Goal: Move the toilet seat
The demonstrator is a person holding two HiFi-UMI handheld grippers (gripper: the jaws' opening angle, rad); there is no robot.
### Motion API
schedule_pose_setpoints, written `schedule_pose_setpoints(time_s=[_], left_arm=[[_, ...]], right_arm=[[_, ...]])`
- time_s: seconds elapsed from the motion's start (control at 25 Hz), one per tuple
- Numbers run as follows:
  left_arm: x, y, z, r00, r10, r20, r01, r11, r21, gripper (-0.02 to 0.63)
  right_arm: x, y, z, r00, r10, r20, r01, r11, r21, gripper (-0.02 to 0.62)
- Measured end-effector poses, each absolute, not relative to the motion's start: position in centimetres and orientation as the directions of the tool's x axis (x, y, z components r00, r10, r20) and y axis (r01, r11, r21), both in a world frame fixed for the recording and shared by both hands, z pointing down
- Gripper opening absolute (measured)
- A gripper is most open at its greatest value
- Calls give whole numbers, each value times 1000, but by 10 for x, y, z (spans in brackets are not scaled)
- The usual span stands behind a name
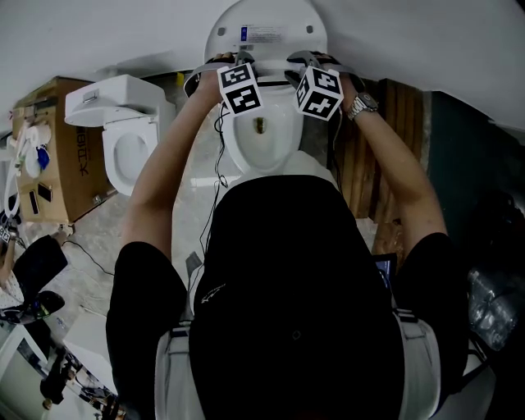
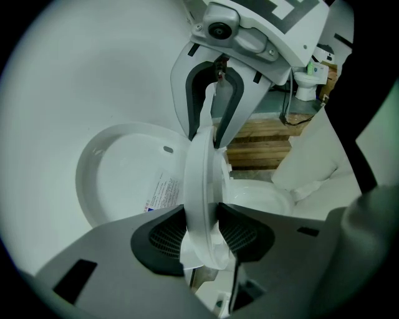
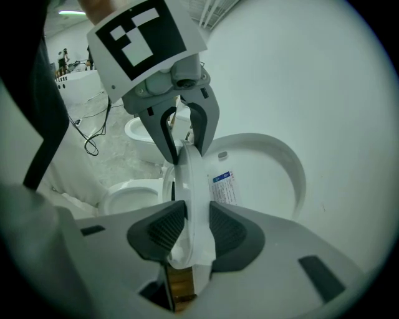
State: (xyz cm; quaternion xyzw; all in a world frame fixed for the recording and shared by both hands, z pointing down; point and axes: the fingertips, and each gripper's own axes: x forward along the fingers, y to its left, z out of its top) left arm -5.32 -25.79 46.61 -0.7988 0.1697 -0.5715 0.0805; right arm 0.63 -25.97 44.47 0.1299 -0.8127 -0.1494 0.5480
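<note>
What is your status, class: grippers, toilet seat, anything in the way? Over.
Left gripper, right gripper: both shut on toilet seat. Seat lifted off bowl, short of upright lid. Nothing seen blocking it.

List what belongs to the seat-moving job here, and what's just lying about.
Job: toilet seat; left hand-held gripper and right hand-held gripper, both clamped on it; raised lid; bowl.
Lying about: second toilet; cardboard box; wooden pallet.
</note>
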Motion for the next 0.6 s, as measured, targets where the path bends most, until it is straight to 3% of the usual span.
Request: schedule_pose_setpoints(time_s=[0.6], left_arm=[[-57,-298,466,301,-320,898,-194,-943,-271,172]], right_arm=[[2,-302,444,-366,-371,853,-86,927,366,138]])
